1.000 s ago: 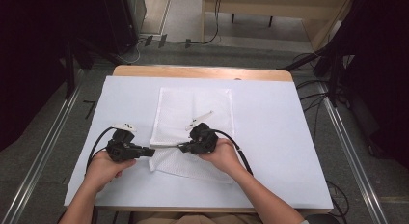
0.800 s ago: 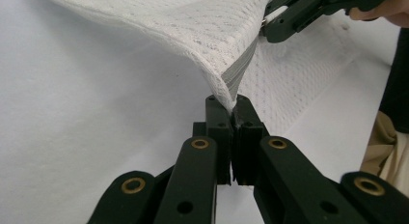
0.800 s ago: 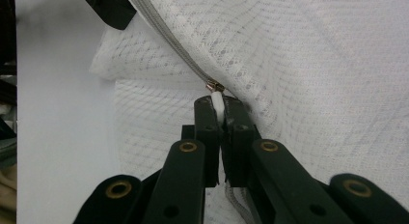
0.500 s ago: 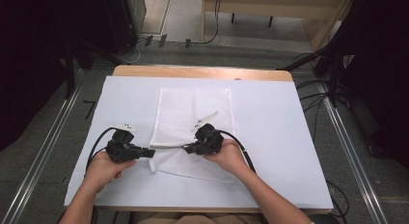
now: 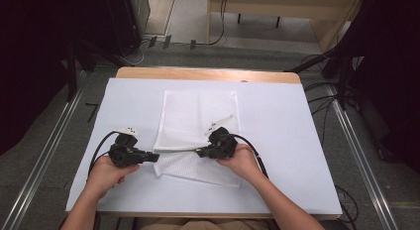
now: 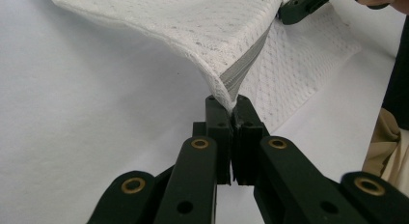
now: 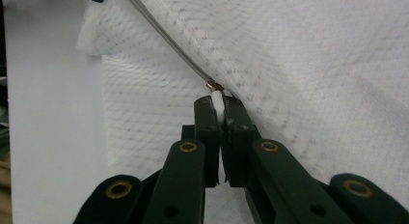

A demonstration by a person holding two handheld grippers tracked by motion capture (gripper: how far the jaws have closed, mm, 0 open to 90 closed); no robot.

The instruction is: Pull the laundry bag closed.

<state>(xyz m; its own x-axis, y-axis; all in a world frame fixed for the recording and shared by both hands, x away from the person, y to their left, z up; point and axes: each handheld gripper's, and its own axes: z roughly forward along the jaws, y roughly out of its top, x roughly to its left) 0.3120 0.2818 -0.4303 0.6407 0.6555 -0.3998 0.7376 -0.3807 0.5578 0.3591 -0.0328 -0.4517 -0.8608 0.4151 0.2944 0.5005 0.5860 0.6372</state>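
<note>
Tension should be kept along the zipper [image 6: 239, 72] of the mesh bag [image 5: 198, 116] on the worktop [image 5: 277, 111], its corner clamped by the left gripper [image 6: 233, 110] while the zipper pull [image 7: 217, 99], pinched by the right gripper [image 7: 218, 108], is drawn straight.

The mesh bag [image 5: 198, 126] lies mid-tabletop [image 5: 297, 141]; the left gripper [image 5: 154, 157] is at its left corner, the right gripper [image 5: 199, 153] on its zipper [image 5: 178, 150].

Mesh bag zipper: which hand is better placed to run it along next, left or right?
Right, probably. The right gripper is shut on the white zipper pull, while the left gripper pinches the mesh bag at the zipper's end, anchoring it taut.
</note>
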